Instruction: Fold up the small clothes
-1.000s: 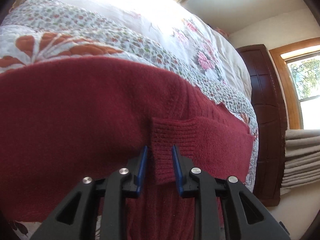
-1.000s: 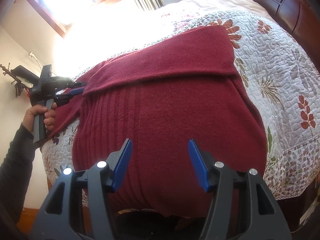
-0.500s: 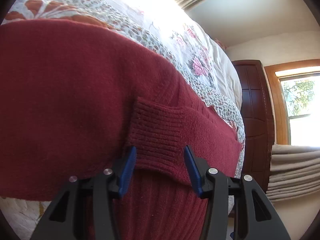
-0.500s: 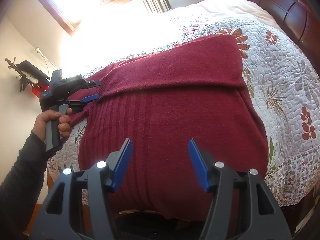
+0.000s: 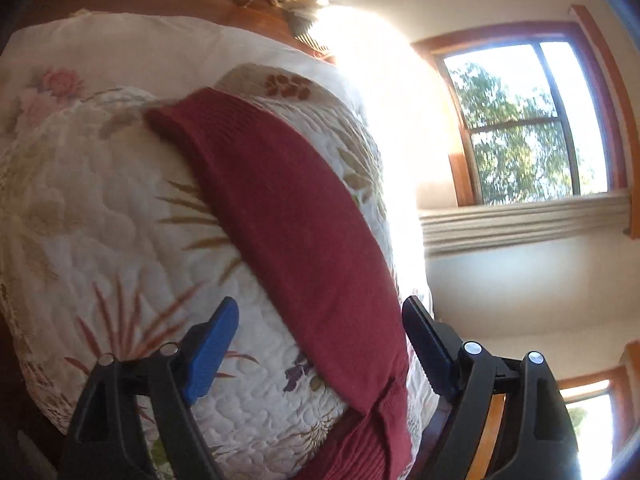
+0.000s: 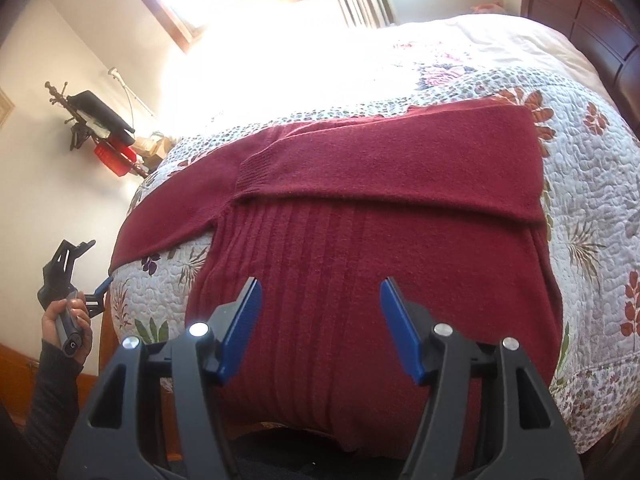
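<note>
In the left wrist view the left gripper (image 5: 320, 340) fills the bottom of the frame with its blue-padded jaws spread wide and nothing clamped between them; a long band of the red sweater (image 5: 296, 232) runs from the upper middle of the frame down between the jaws toward the bottom centre, lying on the floral quilt (image 5: 100, 240), with a bright window (image 5: 528, 120) at the upper right. This band looks like the unfolded sleeve, so the step in hand is probably to take it near its ribbed end at the upper middle and lay it across the body; a good grasp would pinch only the sleeve layer and leave the quilt underneath alone, though which layers lie under the jaws cannot be told from here. In the right wrist view the right gripper (image 6: 320, 320) sits at the bottom centre, jaws likewise apart and empty, hovering above the ribbed lower body of the sweater, which covers the middle of the frame. One sleeve already lies folded across the chest in the upper middle, its cuff (image 6: 256, 172) left of centre, while the other sleeve trails toward the lower left edge of the bed, just beside the left gripper held in the person's hand (image 6: 66, 320). Bringing that sleeve over flat, parallel to the folded one, should keep the bundle even
</note>
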Motion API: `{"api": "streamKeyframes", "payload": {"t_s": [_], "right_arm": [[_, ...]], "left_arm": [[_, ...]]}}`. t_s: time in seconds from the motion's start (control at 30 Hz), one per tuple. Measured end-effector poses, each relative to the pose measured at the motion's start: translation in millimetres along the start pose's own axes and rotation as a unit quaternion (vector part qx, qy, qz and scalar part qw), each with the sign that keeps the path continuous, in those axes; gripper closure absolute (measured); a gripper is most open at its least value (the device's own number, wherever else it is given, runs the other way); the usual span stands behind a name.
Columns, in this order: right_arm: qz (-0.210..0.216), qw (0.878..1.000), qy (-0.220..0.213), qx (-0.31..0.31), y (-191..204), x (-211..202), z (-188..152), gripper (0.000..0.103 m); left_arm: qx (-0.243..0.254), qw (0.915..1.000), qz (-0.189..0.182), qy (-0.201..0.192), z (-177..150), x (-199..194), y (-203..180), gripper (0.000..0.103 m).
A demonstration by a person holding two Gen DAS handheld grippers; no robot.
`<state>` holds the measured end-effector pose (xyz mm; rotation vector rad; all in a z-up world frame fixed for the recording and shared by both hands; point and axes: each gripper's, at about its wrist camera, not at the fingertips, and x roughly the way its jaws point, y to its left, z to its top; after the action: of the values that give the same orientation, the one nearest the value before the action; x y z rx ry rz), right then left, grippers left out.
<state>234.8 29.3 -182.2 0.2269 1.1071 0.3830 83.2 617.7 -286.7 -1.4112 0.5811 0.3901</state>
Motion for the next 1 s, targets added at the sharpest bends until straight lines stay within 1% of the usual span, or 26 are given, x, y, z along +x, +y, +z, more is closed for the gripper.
{"api": "streamKeyframes", "payload": {"t_s": [0.07,0.17,0.23,0.3,0.37,0.4,0.43,0.47,0.5,0.57,0.63,0.67,0.73,0.8,0.83,0.9,0.93,1.0], "right_arm": [[0.005,1.0,0.005,-0.016,11,3,2,0.041],[0.009,0.999,0.011,-0.034,25,5,3,0.041],[0.008,0.999,0.012,-0.039,28,5,4,0.041],[0.004,0.999,0.011,-0.038,29,3,4,0.041],[-0.002,1.0,0.008,-0.029,24,0,3,0.04],[-0.005,1.0,0.008,-0.023,21,-1,3,0.04],[-0.007,1.0,0.006,-0.017,18,-2,2,0.04],[-0.01,1.0,0.005,-0.012,14,-4,2,0.04],[-0.013,1.0,0.004,-0.006,10,-5,1,0.04],[-0.017,1.0,0.001,0.004,3,-8,0,0.04],[-0.02,1.0,-0.005,0.01,-2,-12,-1,0.04],[-0.021,1.0,-0.008,0.013,-4,-15,-1,0.04],[-0.021,0.999,-0.014,0.021,-10,-18,-1,0.04],[-0.02,0.999,-0.017,0.028,-15,-21,-2,0.04],[-0.019,0.999,-0.018,0.03,-18,-22,-2,0.04],[-0.017,0.999,-0.019,0.035,-24,-23,-4,0.04],[-0.016,0.999,-0.02,0.038,-27,-24,-5,0.04],[-0.013,0.999,-0.023,0.047,-33,-26,-7,0.04]], "left_arm": [[-0.044,0.9986,-0.004,-0.027,20,-8,22,0.019],[-0.079,0.9961,-0.003,-0.039,47,-1,43,0.019],[-0.086,0.9954,0.003,-0.04,60,10,47,0.019],[-0.078,0.9958,0.007,-0.048,73,18,46,0.021],[-0.078,0.995,0.025,-0.057,80,24,46,0.035],[-0.085,0.9944,0.036,-0.052,83,28,47,0.056],[-0.093,0.9934,0.048,-0.047,85,32,49,0.072],[-0.098,0.9927,0.056,-0.044,90,34,52,0.081],[-0.096,0.9926,0.061,-0.043,94,33,56,0.093],[-0.084,0.993,0.065,-0.051,93,32,49,0.095],[-0.056,0.9948,0.054,-0.065,91,18,32,0.096],[-0.033,0.996,0.043,-0.071,86,10,13,0.096],[0.032,0.9965,0.016,-0.076,78,-3,-35,0.096],[0.103,0.9919,-0.019,-0.073,62,-14,-93,0.096],[0.141,0.987,-0.036,-0.069,50,-17,-124,0.096],[0.222,0.9712,-0.064,-0.059,18,-19,-185,0.096],[0.261,0.9609,-0.077,-0.05,-1,-18,-213,0.096],[0.337,0.9365,-0.091,-0.03,-47,-6,-262,0.096]]}}
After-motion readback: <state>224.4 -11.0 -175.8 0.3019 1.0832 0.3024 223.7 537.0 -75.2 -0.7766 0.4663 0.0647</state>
